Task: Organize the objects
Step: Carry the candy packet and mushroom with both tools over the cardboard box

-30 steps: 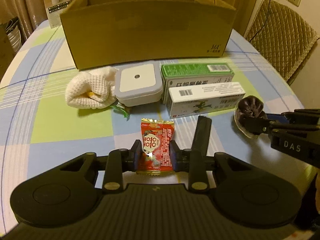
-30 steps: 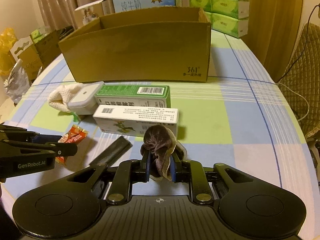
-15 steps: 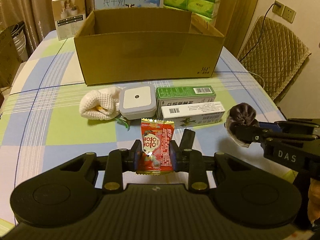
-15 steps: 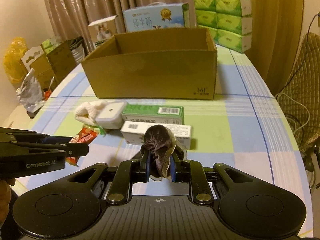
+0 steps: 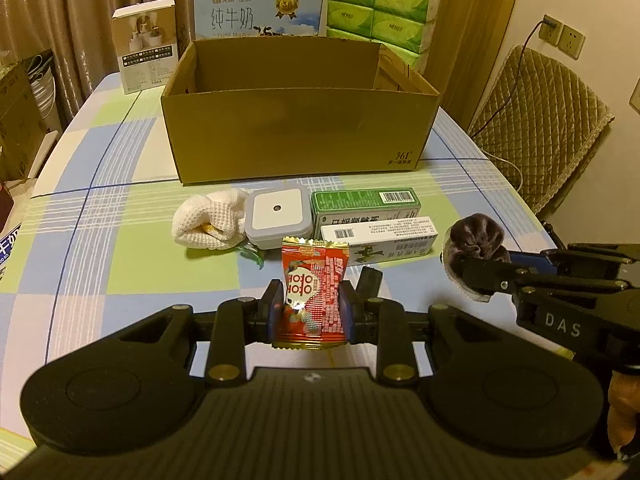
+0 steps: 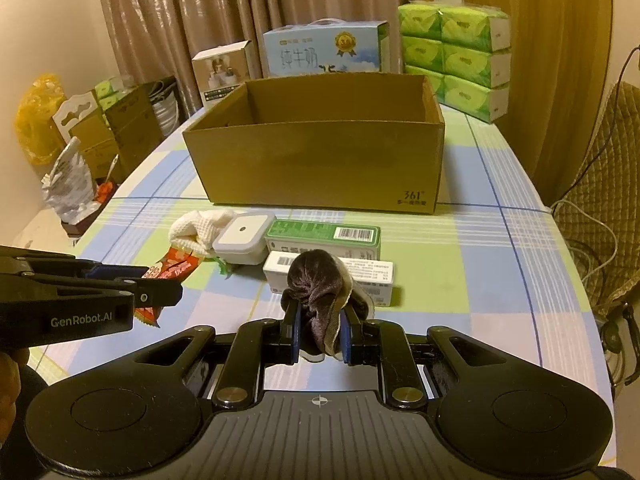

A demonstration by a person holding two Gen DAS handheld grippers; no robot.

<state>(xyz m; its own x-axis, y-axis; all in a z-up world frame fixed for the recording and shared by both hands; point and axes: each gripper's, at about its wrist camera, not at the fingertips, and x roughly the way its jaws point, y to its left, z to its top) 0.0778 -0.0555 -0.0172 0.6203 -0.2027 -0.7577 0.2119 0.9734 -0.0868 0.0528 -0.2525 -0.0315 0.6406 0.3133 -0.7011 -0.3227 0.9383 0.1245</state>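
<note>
While I hold both grippers above the near end of the table, my counts run as follows, all places given from the cardboard box.

Cardboard box [image 5: 296, 136]: one, open at the top, nothing visible inside from either view.
Left gripper [image 5: 312, 308]: clamped on one red candy packet [image 5: 314, 280], held upright, well in front of the box.
Right gripper [image 6: 320, 336]: clamped on one dark brown scrunchie [image 6: 320, 280], also well in front of the box, toward its right end.
Medicine cartons: two, lying lengthwise in front of the box; the green carton [image 5: 364, 206] is nearer it, the white carton [image 5: 380, 236] just beside it on the near side.
Grey-white container [image 5: 277, 216]: one, square, lid on, in front of the box, touching the left end of the green carton.
White knitted cloth [image 5: 208, 222]: one, bunched, against the container's left side.
Black bar [image 5: 369, 278]: one, partly hidden behind my left fingers; I cannot tell what it is.
Behind the box: one milk carton [image 5: 258, 10], one small white box [image 5: 144, 44], one stack of green tissue packs [image 6: 454, 60], six counted in the right view.
Table [image 5: 112, 216]: one, checked cloth.
</note>
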